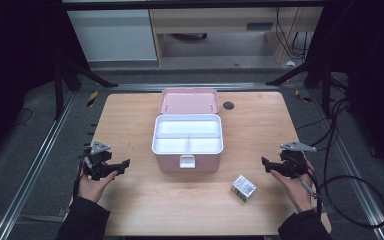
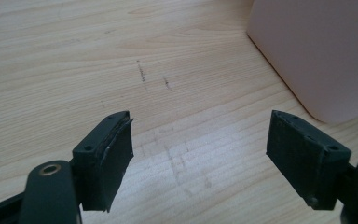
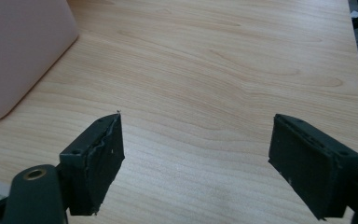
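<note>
Black hand-held grippers [image 1: 111, 167], dark sleeves [image 1: 82, 220]

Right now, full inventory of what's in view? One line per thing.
storage box: 1, pink, lid open, table centre
inner tray: 1, white, three compartments, inside box
small carton: 1, white and green, near edge, right of box
cable port: 1, dark, far edge beside lid
table: 1, light wood
left gripper: 1, black, open, left of box
right gripper: 1, black, open, right of box
hands: 2, dark sleeves, near edge
</note>
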Demonstrator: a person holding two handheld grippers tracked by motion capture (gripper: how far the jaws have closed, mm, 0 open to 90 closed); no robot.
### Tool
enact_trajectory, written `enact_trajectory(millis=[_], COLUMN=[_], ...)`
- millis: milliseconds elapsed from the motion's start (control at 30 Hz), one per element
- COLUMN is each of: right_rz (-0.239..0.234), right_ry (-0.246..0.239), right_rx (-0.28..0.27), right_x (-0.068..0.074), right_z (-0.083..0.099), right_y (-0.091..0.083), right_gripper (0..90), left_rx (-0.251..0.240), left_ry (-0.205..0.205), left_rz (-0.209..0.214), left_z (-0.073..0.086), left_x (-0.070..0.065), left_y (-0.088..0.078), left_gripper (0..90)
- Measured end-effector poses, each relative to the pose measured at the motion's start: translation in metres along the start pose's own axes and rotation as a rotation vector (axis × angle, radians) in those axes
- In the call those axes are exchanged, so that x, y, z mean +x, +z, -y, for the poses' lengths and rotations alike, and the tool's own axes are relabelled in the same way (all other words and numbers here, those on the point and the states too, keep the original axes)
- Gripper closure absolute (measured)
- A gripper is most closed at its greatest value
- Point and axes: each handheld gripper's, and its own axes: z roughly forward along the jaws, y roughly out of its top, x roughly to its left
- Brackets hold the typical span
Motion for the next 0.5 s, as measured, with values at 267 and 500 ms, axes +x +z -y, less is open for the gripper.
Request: enact_trajectory(millis=[267, 500], right_rz=[0.006, -0.012], right_ry=[-0.062, -0.141], right_rx=[0.037, 0.098], right_x=[0.008, 0.029], right_z=[-0.004, -0.016], right_y=[-0.01, -0.018], right_gripper=[19.0, 21.7], left_rx=[-0.02, 0.031], left_ry=[-0.001, 0.016], left_rz=[0.015, 0.027], left_z=[0.003, 0.006], left_x=[-0.005, -0.008], left_y=[-0.008, 0.001], left_gripper=[28.4, 31.0])
